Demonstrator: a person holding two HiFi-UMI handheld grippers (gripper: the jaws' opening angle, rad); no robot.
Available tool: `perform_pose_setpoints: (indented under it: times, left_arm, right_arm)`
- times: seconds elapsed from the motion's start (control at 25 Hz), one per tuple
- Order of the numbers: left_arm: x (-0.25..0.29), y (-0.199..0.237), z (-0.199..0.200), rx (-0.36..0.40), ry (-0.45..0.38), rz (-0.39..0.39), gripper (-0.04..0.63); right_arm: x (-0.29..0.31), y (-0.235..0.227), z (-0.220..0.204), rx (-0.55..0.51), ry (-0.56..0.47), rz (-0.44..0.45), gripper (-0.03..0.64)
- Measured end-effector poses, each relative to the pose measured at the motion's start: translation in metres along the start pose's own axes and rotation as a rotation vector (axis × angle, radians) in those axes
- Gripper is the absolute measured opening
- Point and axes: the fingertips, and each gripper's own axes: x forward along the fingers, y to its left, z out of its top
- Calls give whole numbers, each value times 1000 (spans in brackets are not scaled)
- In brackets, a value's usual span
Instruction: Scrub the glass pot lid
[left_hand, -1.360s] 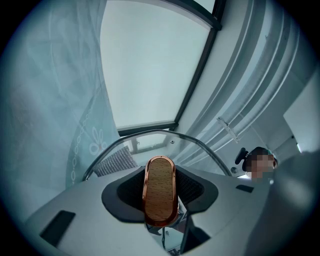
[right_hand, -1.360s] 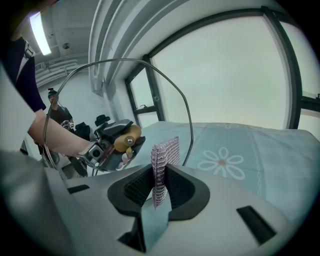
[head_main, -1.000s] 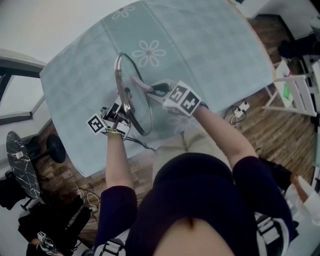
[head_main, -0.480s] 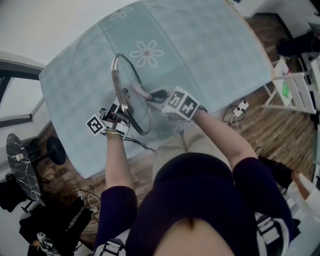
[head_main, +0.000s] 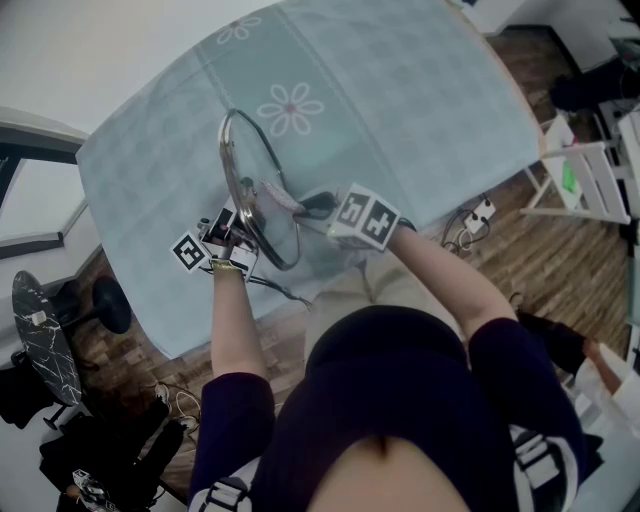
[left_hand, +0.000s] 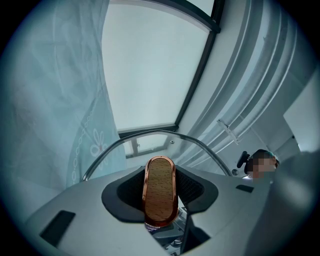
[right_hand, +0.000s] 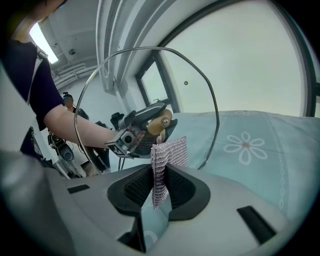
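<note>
Two holds, lid knob (left_hand: 160, 190) left, cloth (right_hand: 170, 152) right

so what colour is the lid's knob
The knob is light wood with a copper rim; left gripper view shows it best.

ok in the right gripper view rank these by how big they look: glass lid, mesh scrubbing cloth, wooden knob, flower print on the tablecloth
1. glass pot lid
2. mesh scrubbing cloth and flower print: look alike, and the cloth sits nearest the camera, so unranked
3. wooden knob

Probably a lab room: beside the worktop (head_main: 420, 110), a wood floor (head_main: 505, 275) carries cables (head_main: 466, 226), a stool (head_main: 112, 300) and a white rack (head_main: 592, 185).
</note>
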Motion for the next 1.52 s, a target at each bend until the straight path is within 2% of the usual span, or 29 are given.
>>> perform_pose_setpoints:
  times: [1.04,1.52]
  left_arm:
    - [0,-1,0,8,-23,10,166]
    - [1,-3,-1,20,-12,17,166]
  right_arm:
    - [-23,52,-11,25,-19,114,78]
    - [-43,79,-4,24,-66,157,78]
